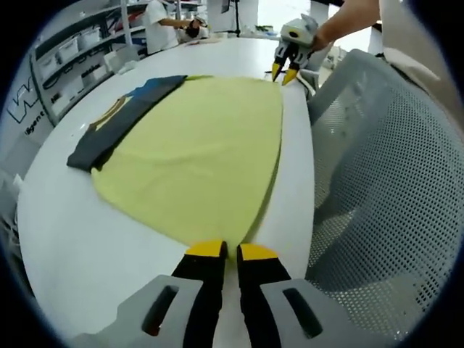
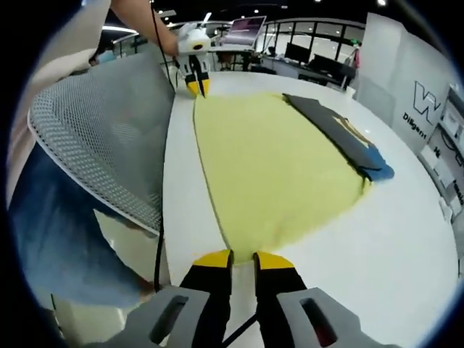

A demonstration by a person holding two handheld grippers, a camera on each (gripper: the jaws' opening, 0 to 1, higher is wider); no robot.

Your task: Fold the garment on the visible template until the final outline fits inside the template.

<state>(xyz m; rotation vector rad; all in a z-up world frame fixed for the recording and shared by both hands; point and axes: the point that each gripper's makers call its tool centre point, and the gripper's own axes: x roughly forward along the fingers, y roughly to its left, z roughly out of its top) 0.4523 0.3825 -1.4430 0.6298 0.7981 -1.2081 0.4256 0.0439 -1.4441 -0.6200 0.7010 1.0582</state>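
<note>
A large pale yellow cloth (image 1: pixel 196 152) (image 2: pixel 268 159) lies flat on the white table. A dark navy garment (image 1: pixel 119 119) (image 2: pixel 341 130) with blue and yellow markings lies in a long folded strip along the cloth's far edge. My left gripper (image 1: pixel 232 251) (image 2: pixel 198 87) sits low at one near corner of the yellow cloth. Its jaws stand a narrow gap apart, and the cloth's edge just reaches the tips. My right gripper (image 2: pixel 243 259) (image 1: pixel 284 73) is at the other near corner, also slightly open, with the cloth's corner at its tips.
A grey mesh chair back (image 1: pixel 384 181) (image 2: pixel 109 130) stands against the near table edge (image 1: pixel 308 167) between the grippers. Shelves with bins (image 1: pixel 72 58) line one side. Desks with monitors (image 2: pixel 304 54) stand beyond the table. A person (image 1: pixel 163 22) works further off.
</note>
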